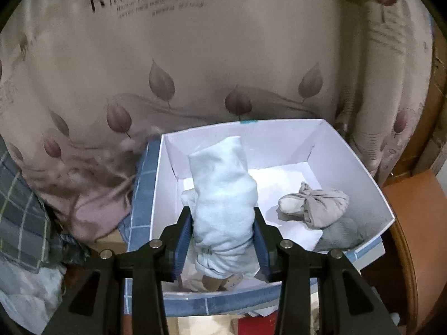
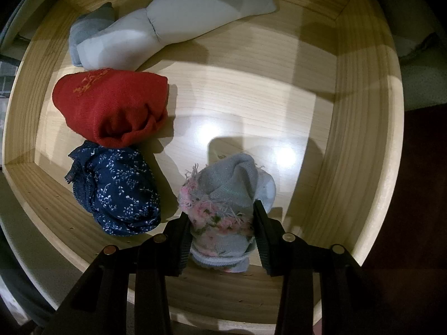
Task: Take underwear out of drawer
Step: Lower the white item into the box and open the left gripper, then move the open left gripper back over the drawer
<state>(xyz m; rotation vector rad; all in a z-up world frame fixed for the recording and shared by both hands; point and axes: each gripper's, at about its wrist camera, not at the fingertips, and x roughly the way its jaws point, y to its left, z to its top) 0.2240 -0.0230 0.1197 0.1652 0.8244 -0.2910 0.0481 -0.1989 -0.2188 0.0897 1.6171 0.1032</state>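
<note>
In the left wrist view my left gripper [image 1: 223, 217] is shut on a rolled pale blue underwear [image 1: 223, 195] and holds it over a white box [image 1: 360, 167]. A grey rolled bundle [image 1: 315, 203] lies in the box at the right. In the right wrist view my right gripper [image 2: 222, 215] is shut on a grey and pink floral rolled underwear [image 2: 226, 203] low inside the wooden drawer [image 2: 360, 139]. A navy floral roll [image 2: 117, 192], a red roll [image 2: 114, 106] and a light grey roll [image 2: 167, 25] lie in the drawer to the left and far side.
The box has a blue tiled outer rim [image 1: 142, 195]. A beige leaf-print cloth [image 1: 195, 55] hangs behind it. Plaid fabric [image 1: 19, 209] lies at the left, an orange-brown surface [image 1: 413, 223] at the right.
</note>
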